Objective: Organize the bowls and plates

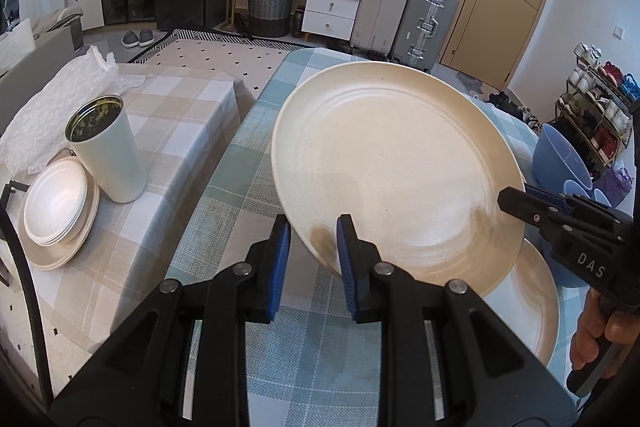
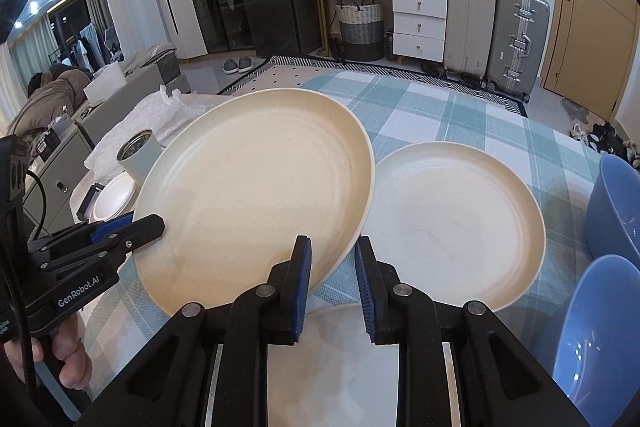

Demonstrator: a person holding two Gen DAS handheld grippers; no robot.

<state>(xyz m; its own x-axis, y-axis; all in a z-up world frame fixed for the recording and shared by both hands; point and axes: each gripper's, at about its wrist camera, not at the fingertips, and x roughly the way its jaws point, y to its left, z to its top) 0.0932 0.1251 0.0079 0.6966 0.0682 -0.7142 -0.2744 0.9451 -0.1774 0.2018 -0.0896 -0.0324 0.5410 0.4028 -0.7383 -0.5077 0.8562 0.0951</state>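
Note:
A large cream plate [image 1: 392, 163] [image 2: 256, 195] hangs tilted above the blue-checked table [image 1: 240, 195]. My left gripper [image 1: 314, 227] is shut on its near rim, and my right gripper [image 2: 333, 251] is shut on the opposite rim. Each gripper shows in the other's view: the right gripper [image 1: 510, 197] at the plate's right edge, the left gripper [image 2: 158, 223] at its left edge. A second cream plate [image 2: 452, 223] lies flat on the table to the right. Another plate [image 1: 536, 311] lies under the held one.
On the beige-checked table at the left stand a stack of white bowls [image 1: 56, 207] on plates, a pale tumbler [image 1: 108, 151] and bubble wrap [image 1: 52, 99]. Blue bowls [image 2: 616, 203] [image 2: 596, 331] sit at the right. Suitcases and drawers stand beyond the tables.

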